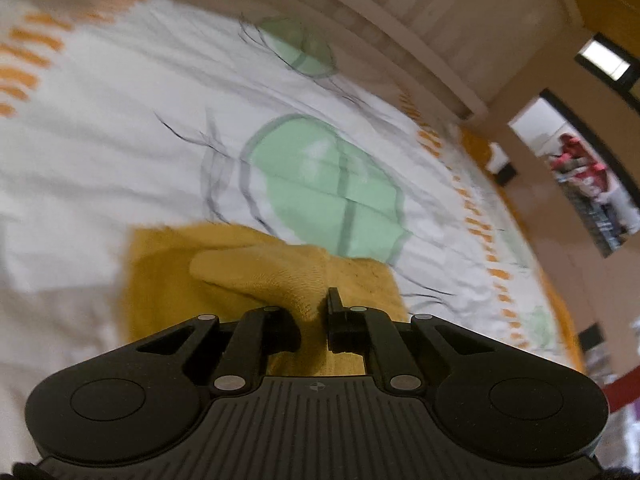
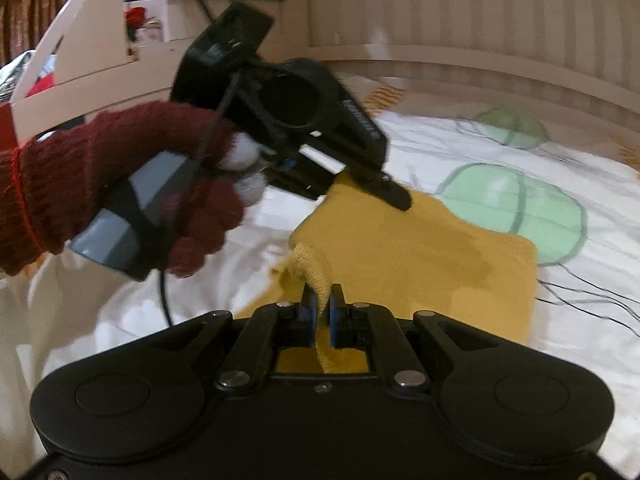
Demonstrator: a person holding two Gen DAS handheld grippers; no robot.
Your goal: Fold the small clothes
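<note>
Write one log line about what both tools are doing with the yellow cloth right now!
left tool: shut on yellow cloth | right tool: shut on yellow cloth | cloth: partly lifted off white bedsheet

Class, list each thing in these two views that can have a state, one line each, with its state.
Yellow cloth: partly lifted off the bed, pinched at two places along its near edge, the rest lying flat.
Left gripper: fingers shut on a raised fold of the cloth.
Right gripper: fingers shut on another raised fold.
Gloved hand: wrapped around the left gripper's handle.
Bedsheet: spread out, lightly wrinkled.
</note>
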